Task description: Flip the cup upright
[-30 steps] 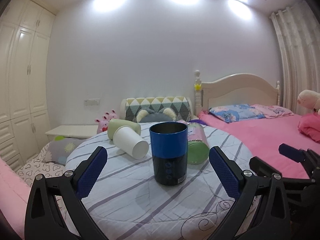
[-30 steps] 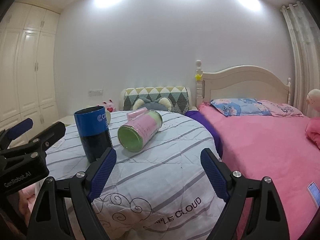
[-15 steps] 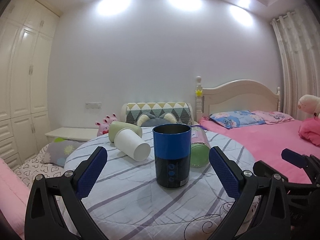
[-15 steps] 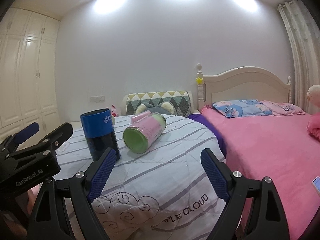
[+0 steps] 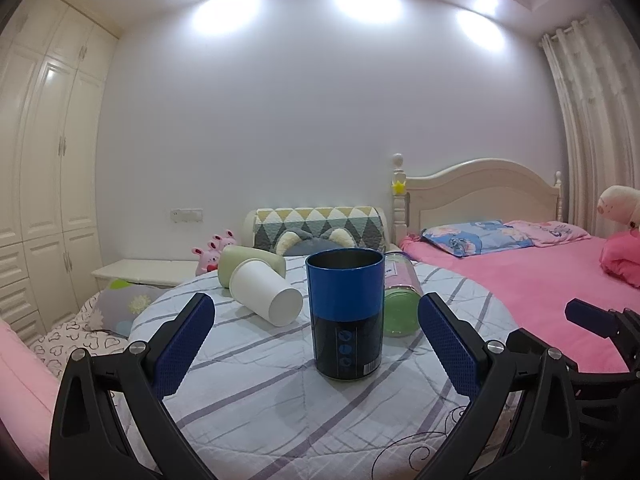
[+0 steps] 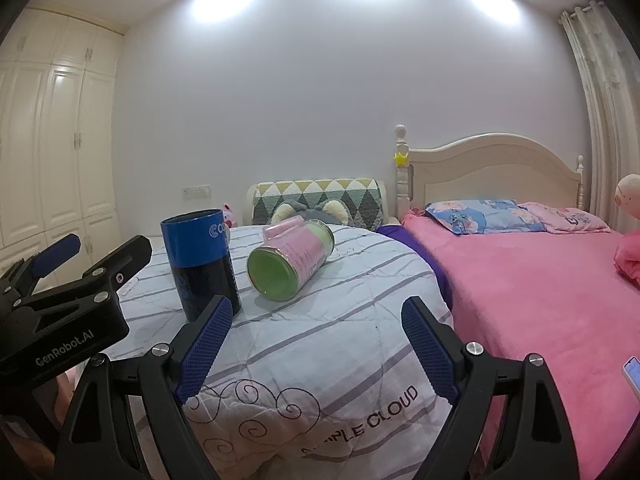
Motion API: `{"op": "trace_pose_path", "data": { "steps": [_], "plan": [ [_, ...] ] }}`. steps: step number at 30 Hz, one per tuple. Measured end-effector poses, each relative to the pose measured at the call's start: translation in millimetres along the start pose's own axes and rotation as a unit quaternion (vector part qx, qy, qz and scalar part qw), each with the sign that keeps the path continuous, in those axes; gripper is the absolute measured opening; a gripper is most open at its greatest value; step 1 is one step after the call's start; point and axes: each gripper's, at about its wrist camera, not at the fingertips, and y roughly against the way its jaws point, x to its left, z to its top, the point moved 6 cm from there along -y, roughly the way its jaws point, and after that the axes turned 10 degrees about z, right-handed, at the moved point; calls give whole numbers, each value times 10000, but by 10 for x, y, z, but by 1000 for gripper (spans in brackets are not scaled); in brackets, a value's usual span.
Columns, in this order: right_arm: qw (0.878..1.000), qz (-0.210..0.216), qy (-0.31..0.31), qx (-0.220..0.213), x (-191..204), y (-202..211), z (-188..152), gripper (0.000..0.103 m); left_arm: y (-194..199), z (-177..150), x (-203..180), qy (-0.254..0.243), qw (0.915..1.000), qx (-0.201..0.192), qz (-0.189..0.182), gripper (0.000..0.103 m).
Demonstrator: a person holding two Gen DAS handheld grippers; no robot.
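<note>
Cup [image 5: 345, 312] blue over black; bottle [image 6: 291, 265] pink-green; tablecloth [image 5: 256, 400] white, grey stripes; bedspread [image 6: 540, 300] pink.

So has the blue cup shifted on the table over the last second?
No. The blue cup stands upright in the same place beside the lying pink-and-green bottle and white cup; only the camera's framing changes.

On the worktop [image 5: 256, 408] the upright cup [image 5: 345, 314] stands nearest, mouth up. Behind it to the left a paper cup [image 5: 266, 297] lies on its side, another tipped cup [image 5: 240, 260] just behind that. Behind and right of the upright cup a jar [image 5: 400, 306] lies on its side. The bed [image 5: 520, 280] runs along the worktop's right.
</note>
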Motion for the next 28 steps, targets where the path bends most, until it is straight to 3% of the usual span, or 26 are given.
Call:
{"op": "trace_pose_path", "data": {
  "steps": [28],
  "plan": [
    [9999,-8,94,131,38,-1,-35,88,-96,-23,56,38,10000,17,63,103]
  ]
}}
